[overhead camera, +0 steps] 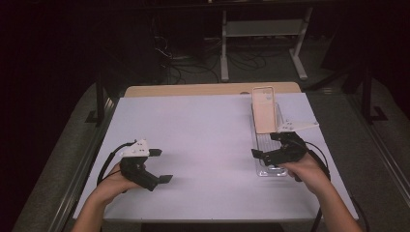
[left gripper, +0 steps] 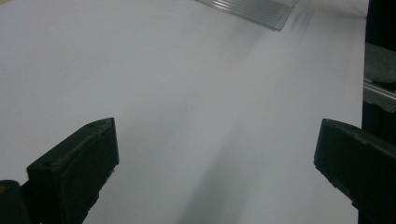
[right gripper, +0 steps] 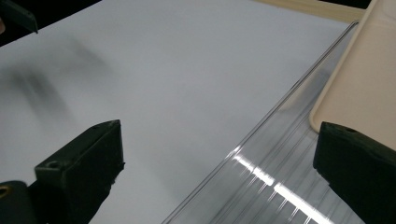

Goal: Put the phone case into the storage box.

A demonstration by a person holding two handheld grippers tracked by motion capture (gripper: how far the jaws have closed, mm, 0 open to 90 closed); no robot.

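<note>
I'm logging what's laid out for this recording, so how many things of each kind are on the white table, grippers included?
Beige phone case: 1
Clear plastic tray: 1
Black handheld grippers: 2, the left gripper and the right gripper, both open
Total: 4
</note>
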